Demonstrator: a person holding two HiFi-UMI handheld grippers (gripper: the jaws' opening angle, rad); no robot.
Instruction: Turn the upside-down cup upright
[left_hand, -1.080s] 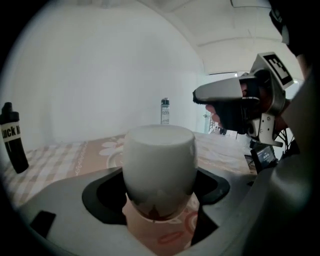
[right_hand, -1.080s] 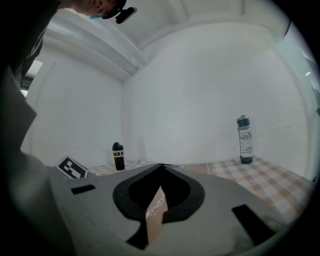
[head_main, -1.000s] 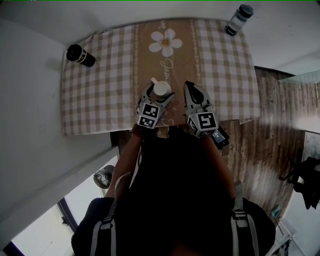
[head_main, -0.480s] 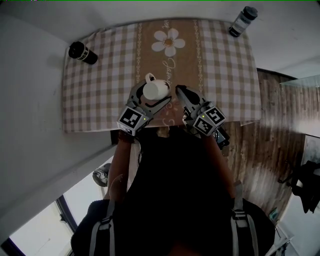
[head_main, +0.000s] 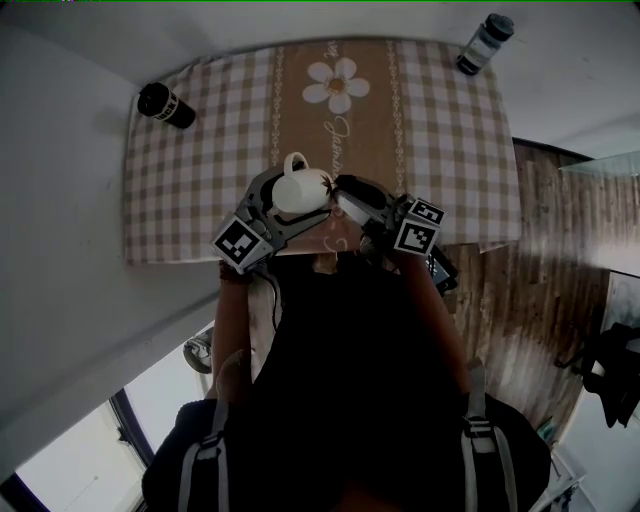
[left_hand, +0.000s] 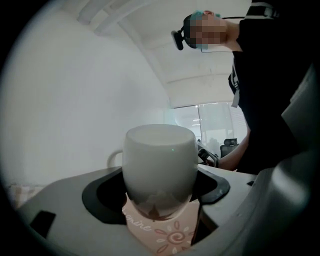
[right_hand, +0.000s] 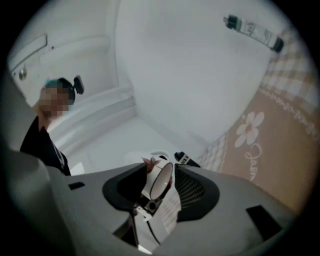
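A white cup (head_main: 303, 190) with a flower print near its rim hangs above the table, tipped on its side, handle to the upper left. My left gripper (head_main: 290, 202) is shut on its body. In the left gripper view the cup (left_hand: 160, 160) fills the gap between the jaws, base away from the camera. My right gripper (head_main: 345, 198) sits right against the cup's mouth end. Its jaws have just been opening. In the right gripper view the cup's rim (right_hand: 159, 181) stands edge-on between them, and I see no pad pressing on it.
The table wears a brown-and-white chequered cloth (head_main: 200, 170) with a flower print (head_main: 337, 84) down its middle. A black can (head_main: 165, 104) lies at the back left, and a clear bottle with a dark cap (head_main: 482, 42) at the back right corner. Wooden floor (head_main: 540, 260) lies to the right.
The left gripper has lifted the cup off the cloth and tipped it onto its side. The right gripper has rolled over and swung left up to the cup, its jaws parting.
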